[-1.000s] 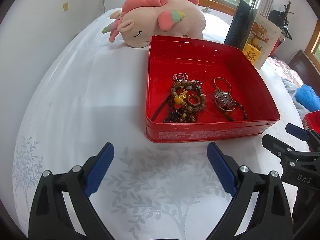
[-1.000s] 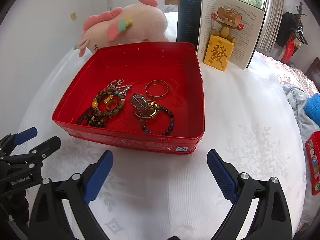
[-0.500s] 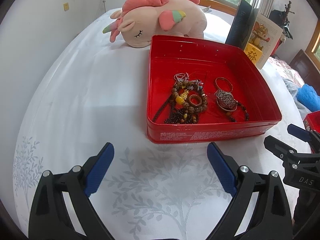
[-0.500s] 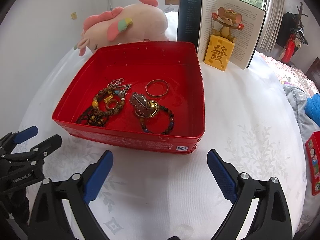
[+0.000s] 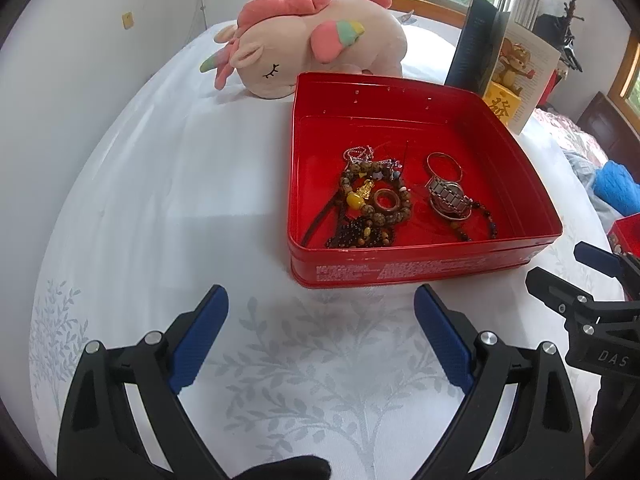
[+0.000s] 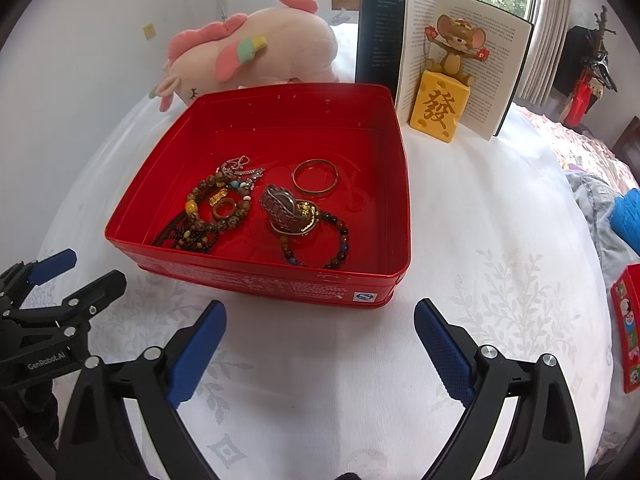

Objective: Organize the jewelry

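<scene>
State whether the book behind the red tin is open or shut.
Open: the book stands upright with its pages spread, a mouse figurine before them.

Glossy red tin (image 6: 256, 276); matt embroidered cloth (image 6: 500, 280); fuzzy plush toy (image 5: 304, 52).

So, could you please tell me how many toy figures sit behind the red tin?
2: the pink plush unicorn lies behind the red tin's far left corner; the mouse figurine stands against the open book at its far right.
</scene>
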Demonstrator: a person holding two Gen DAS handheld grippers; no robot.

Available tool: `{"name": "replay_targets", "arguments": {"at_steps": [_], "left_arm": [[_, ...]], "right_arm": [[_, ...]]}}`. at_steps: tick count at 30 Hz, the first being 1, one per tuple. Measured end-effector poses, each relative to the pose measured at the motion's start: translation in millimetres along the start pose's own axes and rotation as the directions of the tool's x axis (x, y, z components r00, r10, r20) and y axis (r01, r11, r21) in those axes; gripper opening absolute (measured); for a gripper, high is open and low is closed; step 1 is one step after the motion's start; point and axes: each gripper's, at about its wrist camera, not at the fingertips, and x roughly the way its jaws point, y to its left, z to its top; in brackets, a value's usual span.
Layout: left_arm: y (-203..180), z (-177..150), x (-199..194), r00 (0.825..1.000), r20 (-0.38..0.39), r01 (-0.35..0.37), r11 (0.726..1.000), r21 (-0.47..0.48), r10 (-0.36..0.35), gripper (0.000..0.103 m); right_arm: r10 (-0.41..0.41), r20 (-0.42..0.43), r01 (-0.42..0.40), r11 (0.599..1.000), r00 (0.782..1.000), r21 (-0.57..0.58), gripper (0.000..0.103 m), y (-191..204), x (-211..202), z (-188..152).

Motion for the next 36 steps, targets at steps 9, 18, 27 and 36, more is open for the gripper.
{"name": "replay_targets", "arguments": {"at_steps": [9,18,27,36], "left_arm": [[0.6,0.1,2.5,1.0,-0.011,0.001,1.0,-0.005,-0.001,0.093],[0.4,-0.1,2.5,1.0,-0.012,0.004,1.0,-0.007,-0.004,0.093],[0.6,0.2,3.4,1.0,-0.017,0.005,1.0,-0.007,-0.005,0.093],[-0.8,-0.4,2.7,1.0,-0.018,0.007,1.0,0.0,-0.007,0.093]], "right_arm": [[0.0,0.0,0.0,1.0,1.0,0.0,0.095,0.7,-0.1,0.4],[0.0,-0.001,0.0,1.0,1.0,-0.003,0.095,0.8,0.9,-0.3],[0.001,-0.001,-0.001,1.0,1.0,-0.004,0.095,0.4,1.6,-0.5],[0.003,-0.001,-0.003,1.0,1.0,-0.009,0.095,0.3,2.1,-0.5]]}}
